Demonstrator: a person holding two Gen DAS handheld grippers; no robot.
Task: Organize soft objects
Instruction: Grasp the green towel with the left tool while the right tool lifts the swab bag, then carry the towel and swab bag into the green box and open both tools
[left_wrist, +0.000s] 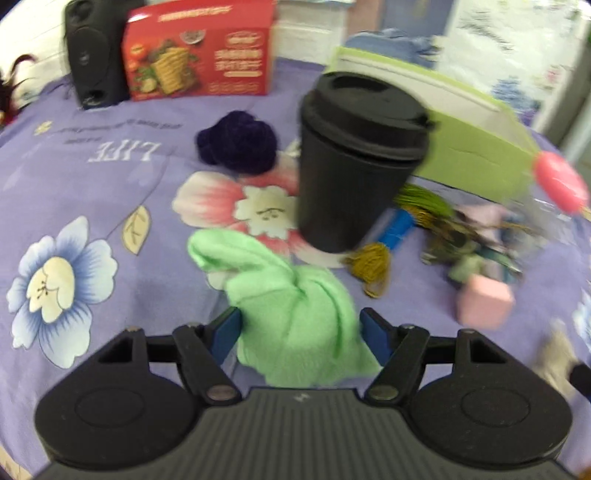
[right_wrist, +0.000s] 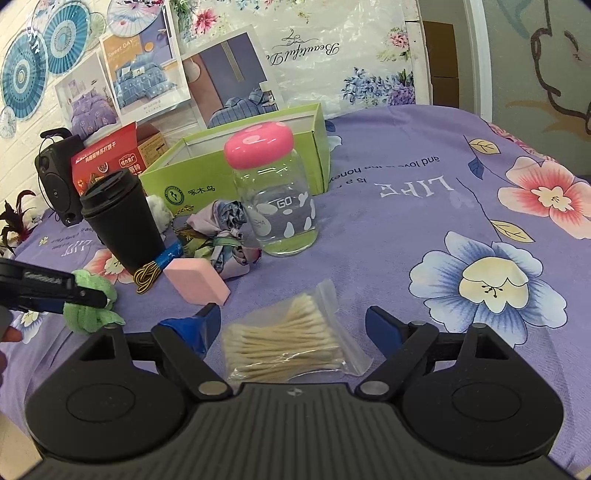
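A light green cloth (left_wrist: 295, 306) lies bunched between the blue pads of my left gripper (left_wrist: 299, 325), which is shut on it just above the purple flowered sheet. The cloth also shows at the far left of the right wrist view (right_wrist: 90, 306), held by the left gripper (right_wrist: 83, 295). My right gripper (right_wrist: 291, 325) is open and empty, with a plastic bag of cotton swabs (right_wrist: 284, 343) lying between its fingers. A dark purple yarn ball (left_wrist: 238, 142), a crumpled patterned fabric (right_wrist: 221, 236) and a pink sponge (right_wrist: 197, 280) lie on the sheet. An open green box (right_wrist: 236, 162) stands at the back.
A black lidded cup (left_wrist: 354, 162) stands right in front of the green cloth. A glass jar with a pink lid (right_wrist: 275, 192) stands before the green box. A red carton (left_wrist: 199, 51) and a black speaker (left_wrist: 92, 55) stand at the back. Yellow and blue cords (left_wrist: 384, 247) lie by the cup.
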